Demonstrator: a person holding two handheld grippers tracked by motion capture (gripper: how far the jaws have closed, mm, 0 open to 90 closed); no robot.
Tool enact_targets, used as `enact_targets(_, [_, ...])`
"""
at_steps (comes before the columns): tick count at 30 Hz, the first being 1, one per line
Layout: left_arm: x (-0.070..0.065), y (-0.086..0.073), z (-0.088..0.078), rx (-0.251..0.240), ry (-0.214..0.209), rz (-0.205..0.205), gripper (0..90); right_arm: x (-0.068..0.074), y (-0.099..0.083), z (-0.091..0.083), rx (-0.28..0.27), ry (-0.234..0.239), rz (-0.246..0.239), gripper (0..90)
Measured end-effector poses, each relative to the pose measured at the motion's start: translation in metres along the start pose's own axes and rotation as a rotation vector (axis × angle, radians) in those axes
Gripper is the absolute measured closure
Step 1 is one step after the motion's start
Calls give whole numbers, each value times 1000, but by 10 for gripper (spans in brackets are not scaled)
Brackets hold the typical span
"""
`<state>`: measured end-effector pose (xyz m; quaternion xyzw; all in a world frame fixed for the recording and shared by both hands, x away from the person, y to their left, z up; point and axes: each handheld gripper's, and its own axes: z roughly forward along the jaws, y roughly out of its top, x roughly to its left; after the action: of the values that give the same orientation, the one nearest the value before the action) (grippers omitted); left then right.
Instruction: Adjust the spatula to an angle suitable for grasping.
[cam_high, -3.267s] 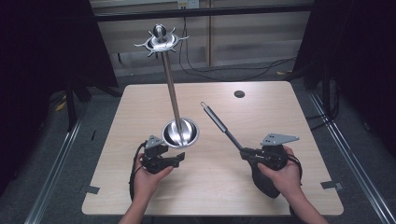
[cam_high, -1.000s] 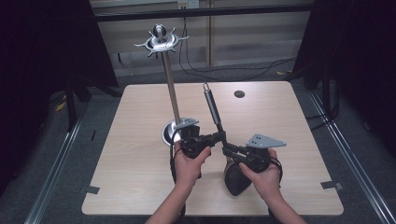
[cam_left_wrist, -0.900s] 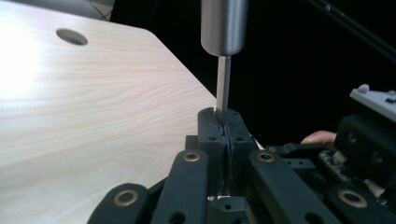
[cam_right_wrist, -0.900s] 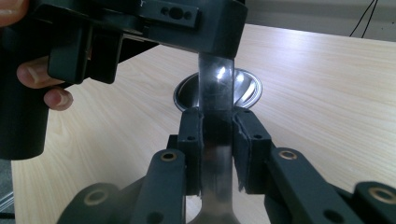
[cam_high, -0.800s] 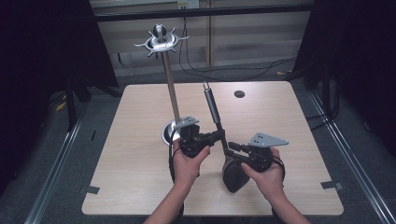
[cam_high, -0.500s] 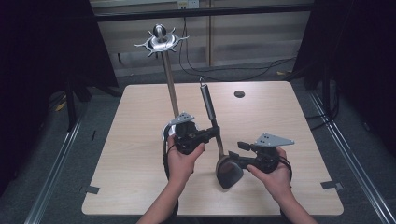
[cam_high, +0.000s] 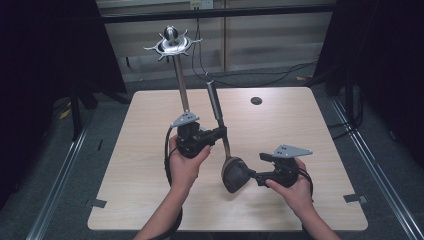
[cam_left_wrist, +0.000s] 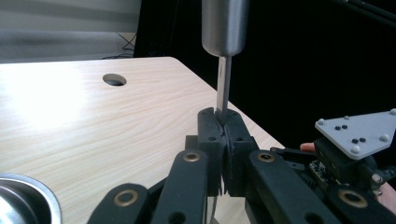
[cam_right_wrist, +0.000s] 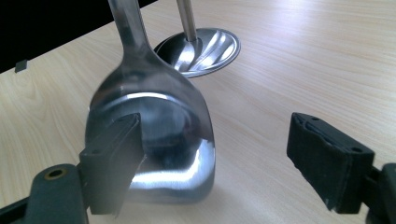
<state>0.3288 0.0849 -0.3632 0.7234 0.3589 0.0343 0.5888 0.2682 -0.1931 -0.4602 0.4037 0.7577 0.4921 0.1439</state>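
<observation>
On a pale wood-grain table (cam_high: 150, 165) with rounded corners and a small dark hole (cam_high: 256, 100) near its far edge, the high view shows a metal utensil stand (cam_high: 172, 45) with a spiked crown rising from the left of centre. Grey floor, metal rails and black curtains surround the table, and cables trail behind it. The left gripper (cam_high: 216, 133) clamps the thin neck of a serving spatula (cam_high: 233, 172), which hangs handle-up with its blade just above the table. The right gripper (cam_high: 252, 176) sits at the blade.

In the left gripper view, the jaws are pinched tight on the spatula's flat neck (cam_left_wrist: 223, 91), below its round steel handle.

In the right gripper view, the jaws have just been opening and stand wide, the blade (cam_right_wrist: 156, 135) beside the left jaw, unpressed; the stand's dished base (cam_right_wrist: 205, 44) lies behind. No writing is readable.
</observation>
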Motion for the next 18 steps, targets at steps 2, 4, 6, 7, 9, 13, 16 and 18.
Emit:
enact_targets(2, [1, 3, -3, -1, 1, 8, 882, -1, 0, 0, 4, 1, -4, 156])
enact_targets(4, [1, 5, -5, -3, 5, 6, 882, -1, 0, 0, 9, 6, -3, 145])
enact_targets(6, [2, 9, -9, -4, 15, 21, 882, -3, -1, 0, 15, 9, 1, 128])
enact_targets(7, [2, 10, -10, -7, 19, 20, 882, -3, -2, 0, 19, 11, 0, 117])
enact_targets(9, [2, 11, -11, -4, 20, 24, 882, -3, -3, 0, 26, 19, -5, 103])
enact_targets(13, [3, 16, -14, -7, 27, 28, 882, -4, -4, 0, 28, 12, -2, 95])
enact_targets(16, [3, 18, -16, -8, 30, 32, 882, -4, -5, 1, 34, 9, -7, 92])
enact_targets(18, [3, 20, -16, -10, 32, 33, 882, -5, -6, 1, 35, 6, -2, 91])
